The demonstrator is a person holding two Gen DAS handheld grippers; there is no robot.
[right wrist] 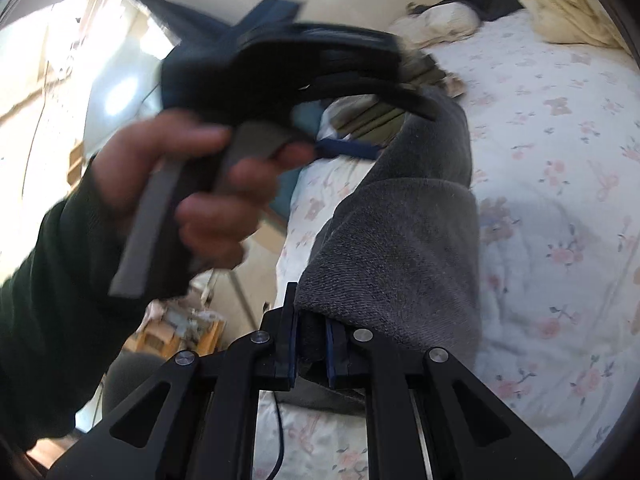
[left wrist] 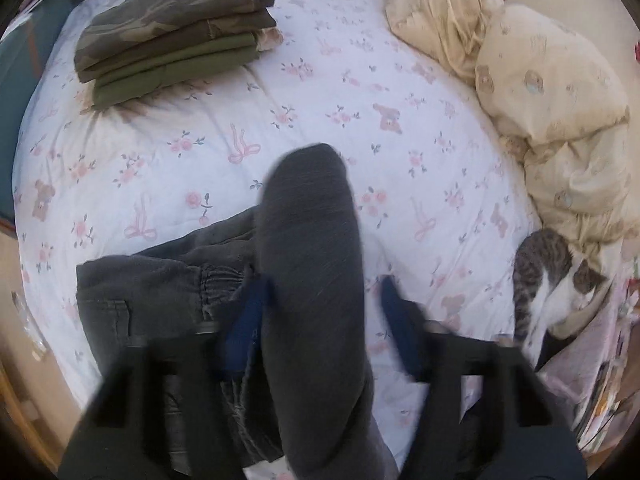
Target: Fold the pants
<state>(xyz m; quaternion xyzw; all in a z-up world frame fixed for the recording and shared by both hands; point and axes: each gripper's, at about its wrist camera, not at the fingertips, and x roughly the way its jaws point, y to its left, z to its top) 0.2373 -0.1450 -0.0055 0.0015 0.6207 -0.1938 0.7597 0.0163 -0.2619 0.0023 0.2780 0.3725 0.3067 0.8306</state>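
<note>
The right gripper (right wrist: 311, 354) is clamping a fold of the grey pants (right wrist: 400, 248) at lower centre; the left gripper (left wrist: 322, 300) is sitting wide, pants (left wrist: 312, 260) draping between its fingers, above the bed (left wrist: 360, 92).

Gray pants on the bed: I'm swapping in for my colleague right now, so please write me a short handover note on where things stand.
Right tool: shut on the gray pants, pinching a thick fold of fabric that is lifted off the bed.
Left tool: open, fingers on either side of a raised gray pant leg, not pinching it.
The rest of the gray pants lies bunched on the bed by the left tool.
Done: a stack of folded green and camouflage pants sits at the far side of the bed.
Left: fold the gray pants flat.
Note: a cat lies at the bed's edge.
</note>
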